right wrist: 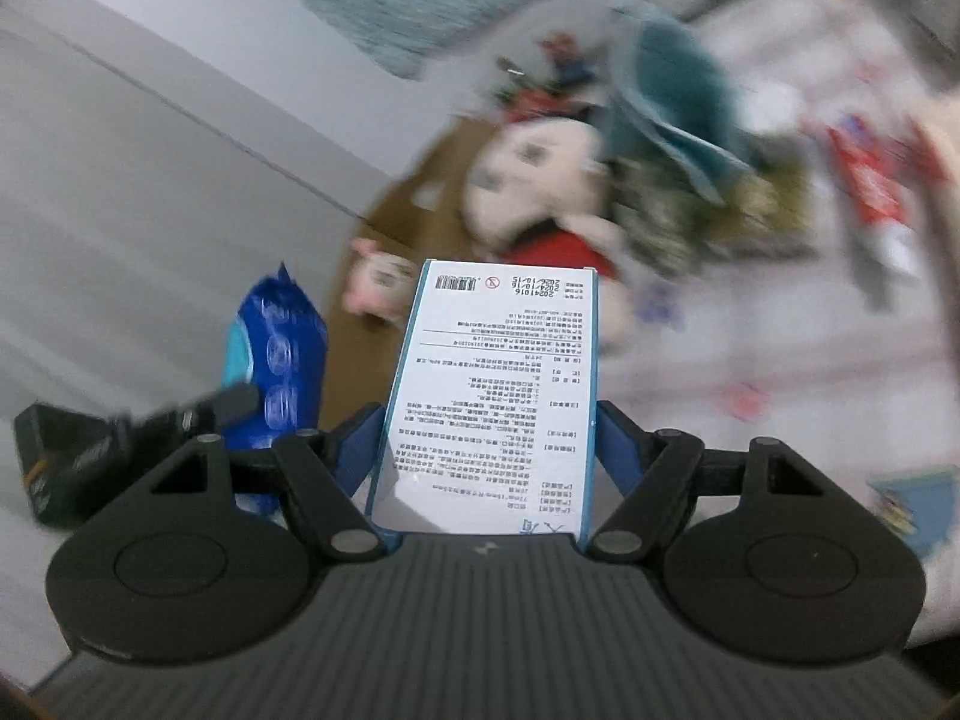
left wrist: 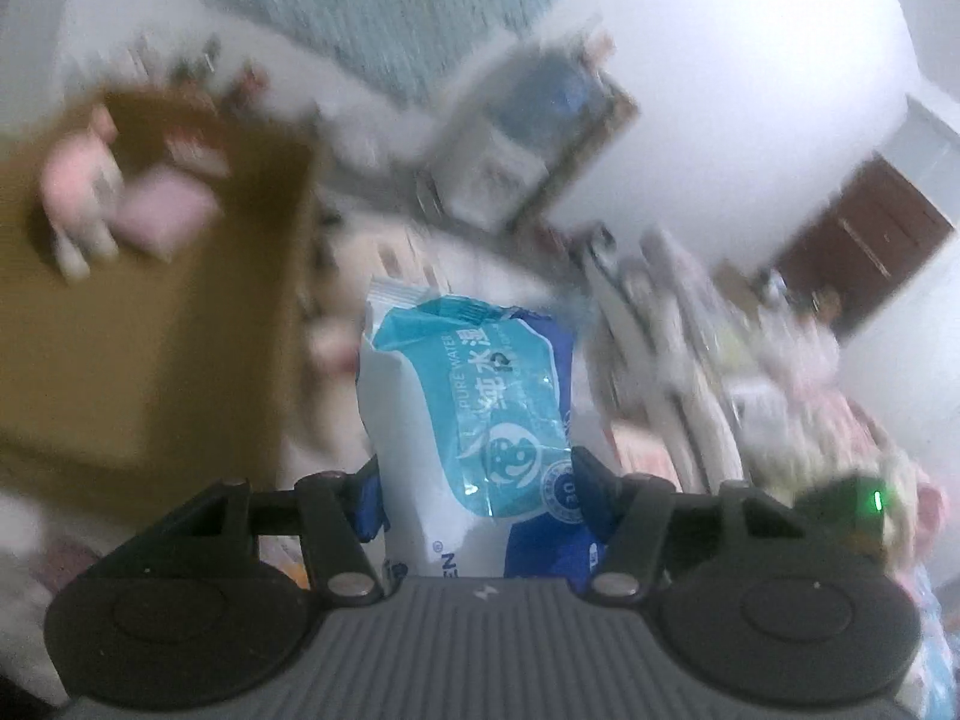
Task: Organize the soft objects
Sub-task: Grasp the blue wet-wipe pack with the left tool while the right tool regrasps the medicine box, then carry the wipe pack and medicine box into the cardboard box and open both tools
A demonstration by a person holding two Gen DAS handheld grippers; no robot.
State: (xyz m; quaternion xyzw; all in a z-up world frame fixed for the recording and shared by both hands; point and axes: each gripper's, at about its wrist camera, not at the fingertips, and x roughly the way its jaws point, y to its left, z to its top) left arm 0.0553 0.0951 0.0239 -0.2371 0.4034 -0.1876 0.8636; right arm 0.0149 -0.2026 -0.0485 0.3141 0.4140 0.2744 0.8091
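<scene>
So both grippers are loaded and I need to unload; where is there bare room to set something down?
Free: the pale floor left of the cardboard box, and the brown inside of it below the pink plush. Crowded: the doll and the clutter to its right.

White bed, blurred, strewn with a doll, teal cloth, red tube; cardboard box at its edge.
</scene>
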